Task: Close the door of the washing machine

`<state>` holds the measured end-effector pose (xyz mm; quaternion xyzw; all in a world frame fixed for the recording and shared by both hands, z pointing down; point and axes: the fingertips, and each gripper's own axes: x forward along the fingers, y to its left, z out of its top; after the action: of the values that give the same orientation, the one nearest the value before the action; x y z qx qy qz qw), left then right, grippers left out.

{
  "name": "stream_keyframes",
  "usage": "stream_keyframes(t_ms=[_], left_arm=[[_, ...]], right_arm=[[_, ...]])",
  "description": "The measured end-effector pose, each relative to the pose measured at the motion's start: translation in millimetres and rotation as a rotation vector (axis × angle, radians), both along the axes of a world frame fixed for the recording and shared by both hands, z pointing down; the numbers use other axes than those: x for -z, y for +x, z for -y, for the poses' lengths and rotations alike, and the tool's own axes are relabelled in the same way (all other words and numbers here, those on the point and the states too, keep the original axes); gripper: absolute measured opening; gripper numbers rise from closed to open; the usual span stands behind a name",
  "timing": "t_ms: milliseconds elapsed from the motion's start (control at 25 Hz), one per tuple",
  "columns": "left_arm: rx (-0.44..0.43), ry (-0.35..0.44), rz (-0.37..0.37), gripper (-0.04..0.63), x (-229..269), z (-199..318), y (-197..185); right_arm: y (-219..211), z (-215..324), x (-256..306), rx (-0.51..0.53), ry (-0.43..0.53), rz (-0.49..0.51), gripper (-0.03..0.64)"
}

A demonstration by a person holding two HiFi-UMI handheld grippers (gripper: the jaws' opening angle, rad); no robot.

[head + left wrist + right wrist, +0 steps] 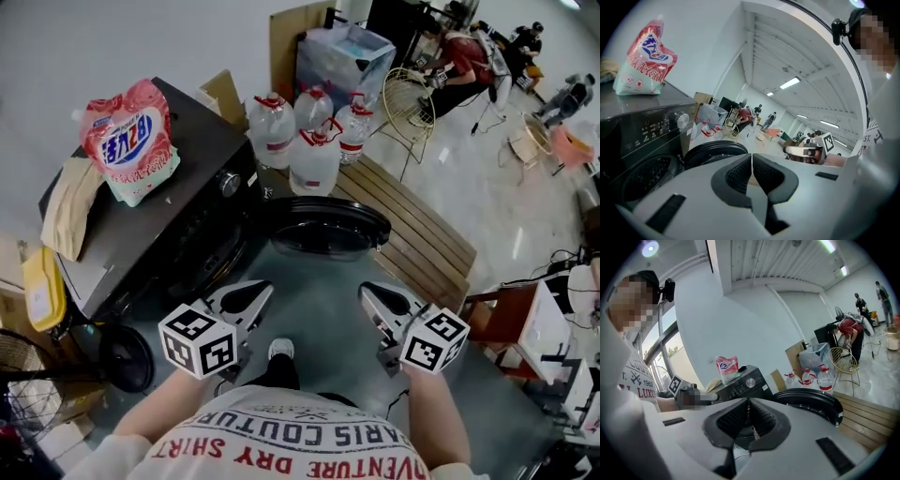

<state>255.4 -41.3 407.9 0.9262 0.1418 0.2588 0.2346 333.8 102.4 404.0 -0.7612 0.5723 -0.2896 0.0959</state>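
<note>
A dark front-loading washing machine (159, 197) stands at the left, its round door (323, 227) swung wide open toward the middle of the floor. My left gripper (251, 294) and right gripper (375, 298) hover side by side short of the door, both shut with nothing between the pads. In the left gripper view the door (715, 152) lies just beyond my closed left gripper (752, 174), beside the drum opening (647, 176). The right gripper view shows the door (811, 401) past my shut right gripper (748, 414), with the machine's front (740, 383) behind.
A pink detergent bag (131, 141) lies on top of the machine. Several large water bottles (314, 155) stand behind the door, next to a wooden slatted bench (422, 234). A small black fan (127, 356) sits low left. My shoe (280, 349) is between the grippers.
</note>
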Motion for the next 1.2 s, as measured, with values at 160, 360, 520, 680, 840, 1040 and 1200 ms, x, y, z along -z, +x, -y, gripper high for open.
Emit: stream_keyframes(t_ms=[160,360,520,680,840,1040,1200], left_arm=[[0.007,0.006,0.024,0.034,-13.2,12.1,18.8],[0.045,0.012,0.062,0.034,-25.6,15.5,34.0],[0.105,0.016,0.098,0.034,-34.5,15.4,45.4],[0.187,0.012,0.124,0.034,-37.5,12.5,58.3],[0.254,0.015,0.149,0.034,-38.8,7.9,67.6],[0.352,0.023,0.182,0.034,-43.8,11.0,71.7],[0.407,0.027,0.208,0.034,-49.7,12.9,72.4]], right_arm=[[35.3,0.4,-18.0,-0.02,-0.048,-0.004,0.025],[78.6,-1.2,-39.4,0.021,-0.13,-0.029,0.025],[118.7,-3.7,-56.5,0.079,-0.191,-0.061,0.025],[152.2,-3.8,-72.6,0.182,-0.223,-0.09,0.028],[180.6,-3.0,-96.1,0.307,-0.306,-0.123,0.176],[206.8,1.6,-127.9,0.468,-0.405,-0.203,0.268],[220.5,8.8,-156.8,0.581,-0.476,-0.266,0.336]])
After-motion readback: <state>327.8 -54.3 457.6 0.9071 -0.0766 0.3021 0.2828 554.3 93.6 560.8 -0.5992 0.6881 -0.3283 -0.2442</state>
